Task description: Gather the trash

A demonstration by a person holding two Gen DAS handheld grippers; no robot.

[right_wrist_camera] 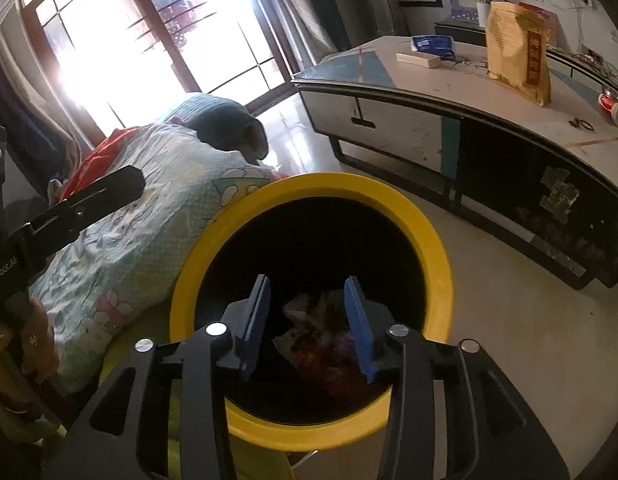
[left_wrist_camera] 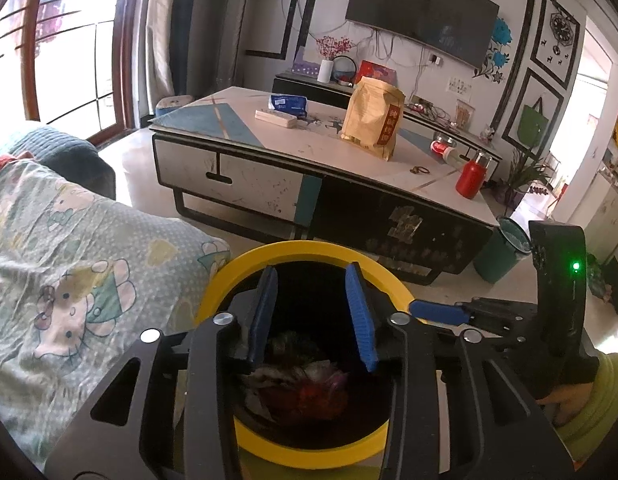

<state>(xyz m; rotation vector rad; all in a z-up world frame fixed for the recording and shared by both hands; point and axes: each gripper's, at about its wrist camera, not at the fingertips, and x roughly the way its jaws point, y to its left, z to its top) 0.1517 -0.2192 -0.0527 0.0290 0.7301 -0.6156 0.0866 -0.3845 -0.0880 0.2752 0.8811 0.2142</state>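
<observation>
I hold my left claw (left_wrist_camera: pixel 312 312) and my right claw (right_wrist_camera: pixel 309 326) over the round yellow-rimmed black bin (right_wrist_camera: pixel 437 264), both spread apart and empty. Crumpled paper trash (right_wrist_camera: pixel 317 332) lies inside. I judge the drop done; next I reach toward the white table (left_wrist_camera: pixel 393 168), minding its edge.

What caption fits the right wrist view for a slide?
Right gripper, fingers open and empty, poised over the yellow-rimmed trash bin with crumpled trash inside, coffee table beyond.
</observation>
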